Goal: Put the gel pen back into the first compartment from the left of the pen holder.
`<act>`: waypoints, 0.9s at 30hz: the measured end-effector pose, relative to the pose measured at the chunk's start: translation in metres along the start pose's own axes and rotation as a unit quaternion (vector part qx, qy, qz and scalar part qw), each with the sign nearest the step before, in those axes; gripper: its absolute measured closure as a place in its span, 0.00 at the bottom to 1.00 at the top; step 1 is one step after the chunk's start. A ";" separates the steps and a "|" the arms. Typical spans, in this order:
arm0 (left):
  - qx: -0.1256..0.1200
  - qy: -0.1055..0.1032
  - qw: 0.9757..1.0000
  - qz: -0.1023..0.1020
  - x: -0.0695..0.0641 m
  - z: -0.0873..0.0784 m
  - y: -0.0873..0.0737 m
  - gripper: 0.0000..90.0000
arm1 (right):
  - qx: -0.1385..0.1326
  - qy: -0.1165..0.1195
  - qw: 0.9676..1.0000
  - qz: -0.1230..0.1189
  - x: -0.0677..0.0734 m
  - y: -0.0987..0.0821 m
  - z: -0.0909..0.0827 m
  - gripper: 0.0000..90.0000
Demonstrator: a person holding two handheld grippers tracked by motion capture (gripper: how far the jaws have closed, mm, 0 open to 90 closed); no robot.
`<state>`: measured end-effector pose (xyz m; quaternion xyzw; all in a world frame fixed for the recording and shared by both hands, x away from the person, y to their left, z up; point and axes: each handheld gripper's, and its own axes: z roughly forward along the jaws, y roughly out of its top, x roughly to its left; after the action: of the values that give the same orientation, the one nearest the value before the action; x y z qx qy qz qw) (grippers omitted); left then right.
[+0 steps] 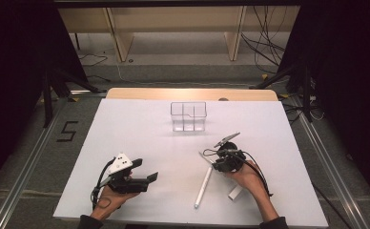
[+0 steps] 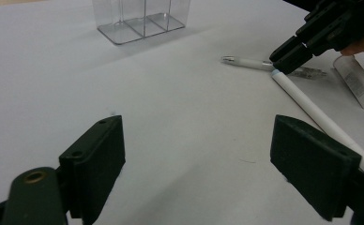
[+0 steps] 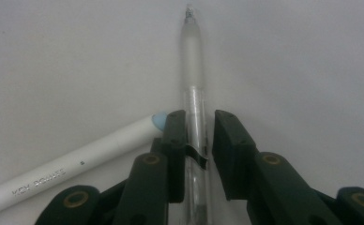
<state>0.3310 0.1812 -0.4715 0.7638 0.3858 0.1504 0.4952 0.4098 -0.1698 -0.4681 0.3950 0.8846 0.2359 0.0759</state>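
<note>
Right hand-held gripper [image 3: 194, 140]: jaws drawn in around clear pen [image 3: 193, 93], pads close on its barrel, pen lying flat on table [image 1: 140, 138]. White marker [image 3: 72, 171] touching left jaw, tip beside it. Left hand-held gripper [image 2: 199, 159]: jaws spread wide, nothing between, resting near table edge. Clear divided organizer [image 1: 188, 116] well apart, toward far side.
</note>
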 end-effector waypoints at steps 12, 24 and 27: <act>0.002 0.000 1.000 0.002 -0.001 0.000 0.000 0.20 | 0.029 -0.027 0.999 0.000 0.008 0.008 0.002 0.88; 0.003 0.001 1.000 0.003 -0.001 0.000 0.000 0.20 | 0.031 -0.032 0.999 -0.002 0.007 0.010 0.000 0.89; 0.002 0.002 1.000 0.001 0.000 0.000 0.000 0.20 | 0.023 -0.030 0.999 -0.002 0.005 0.010 -0.003 0.89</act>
<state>0.3308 0.1808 -0.4720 0.7649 0.3858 0.1516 0.4930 0.4117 -0.1612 -0.4599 0.4020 0.8878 0.2036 0.0934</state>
